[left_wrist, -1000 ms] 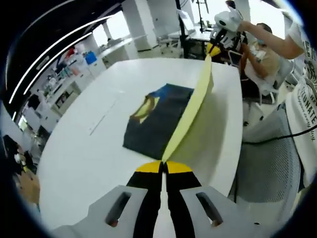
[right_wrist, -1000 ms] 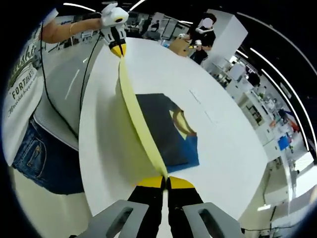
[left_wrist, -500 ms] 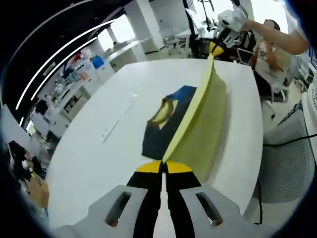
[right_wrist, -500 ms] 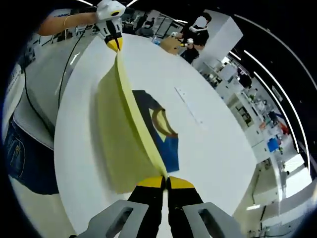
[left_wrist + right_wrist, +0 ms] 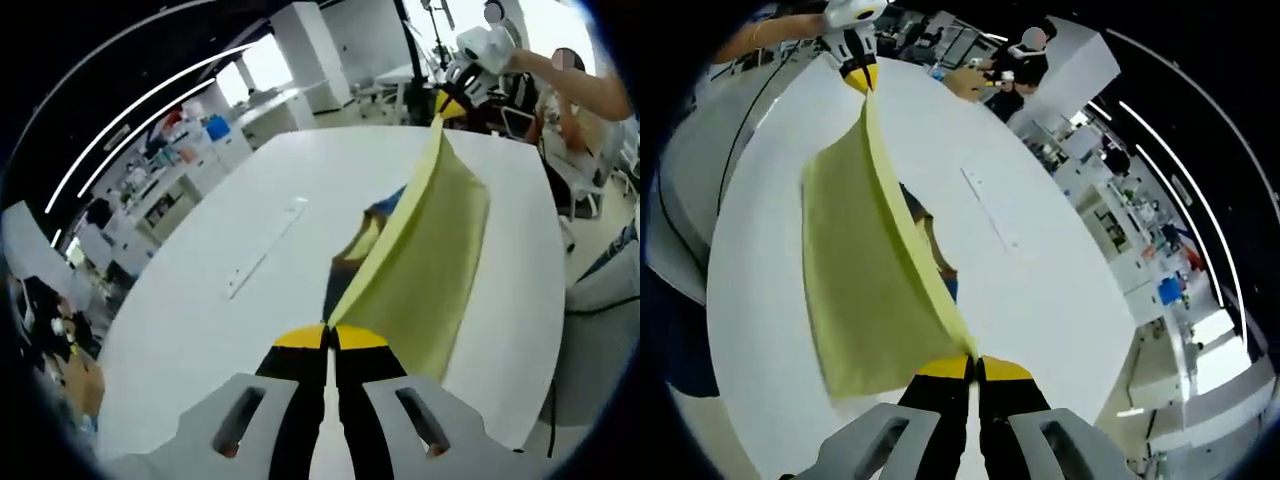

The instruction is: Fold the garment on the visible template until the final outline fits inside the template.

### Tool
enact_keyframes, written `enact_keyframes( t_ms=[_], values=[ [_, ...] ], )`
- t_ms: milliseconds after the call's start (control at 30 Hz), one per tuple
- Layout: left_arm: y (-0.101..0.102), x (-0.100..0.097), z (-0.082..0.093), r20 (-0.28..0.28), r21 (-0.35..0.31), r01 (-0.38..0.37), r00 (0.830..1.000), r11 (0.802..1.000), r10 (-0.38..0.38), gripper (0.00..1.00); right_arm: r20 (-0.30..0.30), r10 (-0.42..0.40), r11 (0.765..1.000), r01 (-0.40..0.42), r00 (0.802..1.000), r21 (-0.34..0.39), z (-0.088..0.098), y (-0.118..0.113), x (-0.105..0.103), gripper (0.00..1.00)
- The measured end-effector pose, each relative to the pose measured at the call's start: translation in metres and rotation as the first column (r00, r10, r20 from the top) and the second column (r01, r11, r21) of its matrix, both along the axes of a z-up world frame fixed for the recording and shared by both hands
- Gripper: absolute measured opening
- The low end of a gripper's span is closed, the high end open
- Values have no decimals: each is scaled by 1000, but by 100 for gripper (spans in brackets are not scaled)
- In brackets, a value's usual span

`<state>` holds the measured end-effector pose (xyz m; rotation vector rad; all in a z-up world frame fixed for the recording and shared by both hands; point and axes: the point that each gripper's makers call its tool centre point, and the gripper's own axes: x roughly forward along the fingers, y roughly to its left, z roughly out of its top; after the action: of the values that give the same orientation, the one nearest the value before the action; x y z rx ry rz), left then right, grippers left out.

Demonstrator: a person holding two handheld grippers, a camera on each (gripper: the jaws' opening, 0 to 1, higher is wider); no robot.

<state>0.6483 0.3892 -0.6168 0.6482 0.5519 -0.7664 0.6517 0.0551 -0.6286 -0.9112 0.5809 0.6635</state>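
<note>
Both grippers hold up one long edge of a yellow fabric panel [image 5: 425,250] above the white table [image 5: 190,300]. My left gripper [image 5: 326,335] is shut on one end of that edge, and the right gripper [image 5: 452,100] pinches the far end. From the right gripper view, my right gripper [image 5: 970,362] is shut on the yellow panel [image 5: 855,270] and the left gripper [image 5: 855,72] grips the far corner. A dark blue part of the garment [image 5: 352,268] with a yellow collar lies flat on the table, mostly hidden behind the raised panel; a sliver of the dark blue part [image 5: 927,228] shows there too.
A thin white strip [image 5: 265,248] lies on the table beyond the garment; the same white strip [image 5: 990,208] crosses the right gripper view. A person [image 5: 1018,68] stands at the far table end by a cardboard box [image 5: 962,82]. Shelves and desks surround the table.
The yellow panel has been lifted higher and swung over the dark blue part, which now shows far less. Both grippers stay shut on the edge.
</note>
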Motion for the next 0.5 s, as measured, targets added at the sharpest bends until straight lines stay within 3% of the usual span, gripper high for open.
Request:
enact_keyframes(
  t_ms=[367,500],
  values=[
    [-6,47,-4,28,-32,-85,996,996,86,0,66,-87,991,93,994,-96,-16,-9,51,0],
    [-4,62,-18,5,-29,-113,994,993,113,0,84,-112,988,121,990,-101,-22,-9,66,0]
  ],
)
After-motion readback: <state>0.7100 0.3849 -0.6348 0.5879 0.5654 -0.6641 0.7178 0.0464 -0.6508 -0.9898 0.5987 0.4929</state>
